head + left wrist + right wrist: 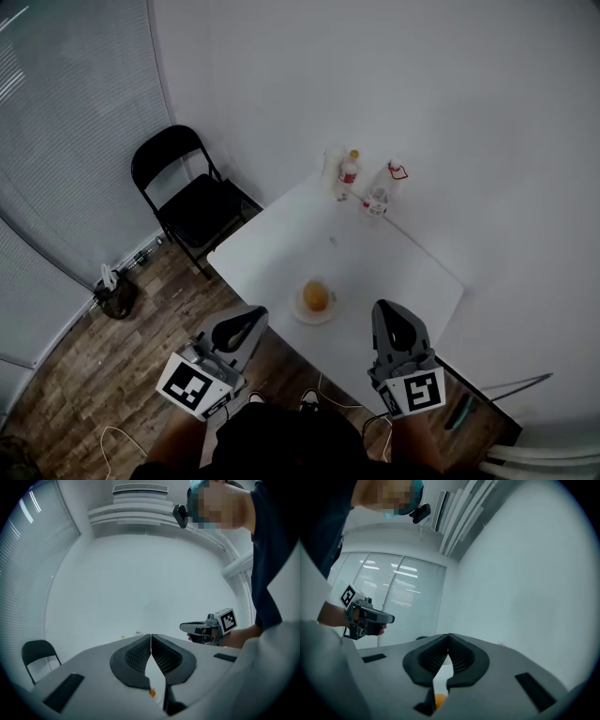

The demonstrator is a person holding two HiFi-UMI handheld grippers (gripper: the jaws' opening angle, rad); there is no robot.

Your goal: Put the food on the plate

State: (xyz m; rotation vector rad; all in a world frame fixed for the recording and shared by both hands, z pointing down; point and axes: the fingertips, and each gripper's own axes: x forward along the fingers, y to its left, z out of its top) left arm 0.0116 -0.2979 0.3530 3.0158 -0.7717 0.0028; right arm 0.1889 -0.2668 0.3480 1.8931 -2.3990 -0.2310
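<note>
An orange round food item (pixel 317 296) sits on a small white plate (pixel 302 312) near the front edge of the white table (pixel 394 272). My left gripper (pixel 251 320) is raised before the table's front left, shut and empty, its tips (pixel 151 635) touching. My right gripper (pixel 388 321) is held up at the front right, also shut with nothing in it, tips (pixel 449 636) together. Each gripper view shows a sliver of the orange food (pixel 152 693) (pixel 439 700) low between its jaws, far below. Both grippers point level, off the table.
A black folding chair (pixel 192 197) stands left of the table. Several bottles and a cup (pixel 361 178) stand at the table's far corner by the white wall. A dark bag (pixel 117 298) lies on the wooden floor by the blinds.
</note>
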